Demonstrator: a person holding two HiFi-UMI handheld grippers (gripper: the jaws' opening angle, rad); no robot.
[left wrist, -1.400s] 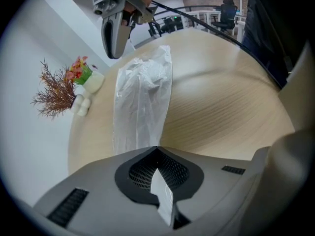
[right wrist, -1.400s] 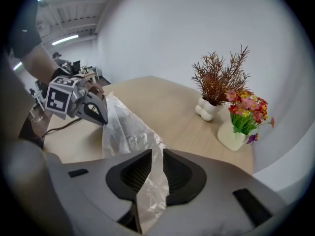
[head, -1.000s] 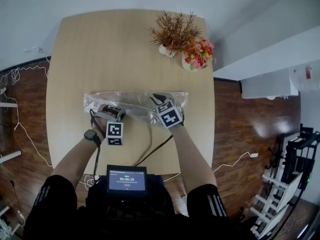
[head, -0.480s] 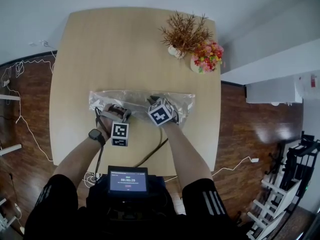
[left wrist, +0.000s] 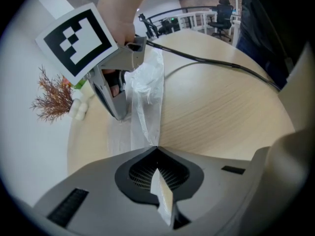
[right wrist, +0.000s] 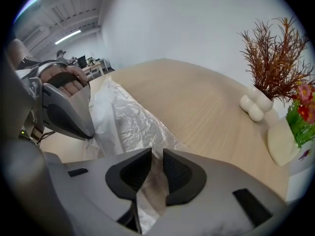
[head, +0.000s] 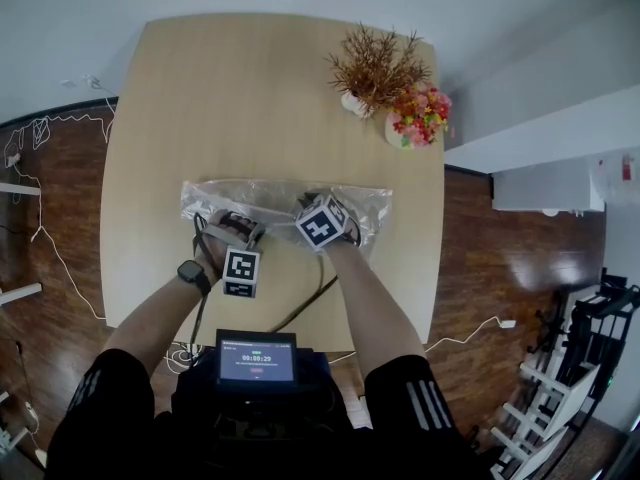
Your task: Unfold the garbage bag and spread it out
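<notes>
A clear, crinkled garbage bag [head: 280,196] lies as a long folded strip across the wooden table [head: 250,98]. My left gripper [head: 236,226] is at the strip's near edge, left of centre. It is shut on a fold of the film, which shows as a thin white pleat between the pads in the left gripper view [left wrist: 157,149]. My right gripper [head: 314,202] stands close beside it on the right. Its jaws are nearly together with bunched film [right wrist: 133,127] pinched in the narrow gap [right wrist: 156,154]. Each gripper view shows the other gripper [left wrist: 113,82] [right wrist: 64,112] against the bag [left wrist: 147,92].
A dried brown plant in a white vase [head: 375,68] and a pot of red and pink flowers [head: 420,118] stand at the far right corner. A black cable [head: 310,293] crosses the near table edge. A small screen [head: 255,358] sits at the person's waist.
My right gripper has slid left along the bag, closer to the left gripper. The left gripper keeps its hold at the same spot on the strip.
</notes>
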